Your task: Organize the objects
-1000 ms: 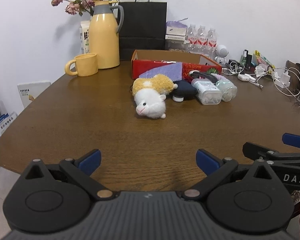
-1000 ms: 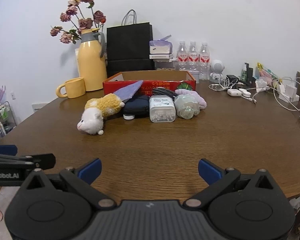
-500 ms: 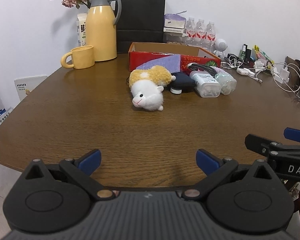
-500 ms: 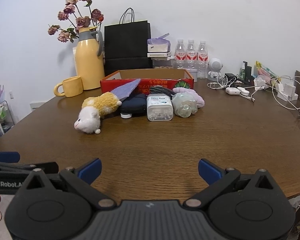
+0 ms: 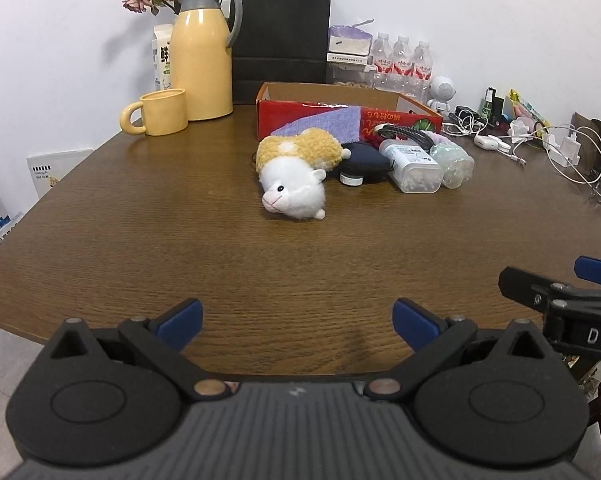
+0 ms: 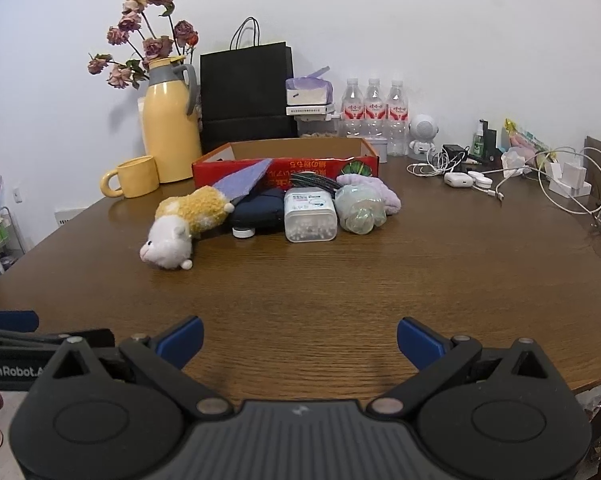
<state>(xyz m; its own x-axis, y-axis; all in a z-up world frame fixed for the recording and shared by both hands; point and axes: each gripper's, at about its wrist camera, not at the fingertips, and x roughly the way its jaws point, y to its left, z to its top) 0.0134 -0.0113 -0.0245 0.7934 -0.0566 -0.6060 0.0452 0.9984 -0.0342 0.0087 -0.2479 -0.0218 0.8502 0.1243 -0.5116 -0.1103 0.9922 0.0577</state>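
Observation:
A yellow and white plush hamster [image 5: 296, 176] [image 6: 184, 226] lies mid-table before a red cardboard box [image 5: 324, 114] [image 6: 288, 164]. Beside it rest a dark blue pouch [image 5: 364, 162] [image 6: 258, 210], a clear plastic container [image 5: 412, 164] [image 6: 309, 218], a crumpled clear bottle [image 5: 454, 164] [image 6: 360, 210] and a purple cloth [image 5: 328, 124] [image 6: 244, 182]. My left gripper [image 5: 296, 316] hovers open over the near table edge, nothing in it. My right gripper [image 6: 298, 334] is open too, empty, to the right of the left one.
A yellow jug [image 5: 202, 52] with dried flowers, a yellow mug [image 5: 160, 112], a black paper bag [image 5: 280, 36] and water bottles [image 6: 374, 114] line the back wall. Cables and chargers [image 6: 532, 176] clutter the far right. Bare brown table [image 5: 160, 240] lies between me and the objects.
Both grippers have shifted a little closer to the table's objects; both stay open. Nothing on the table moved.

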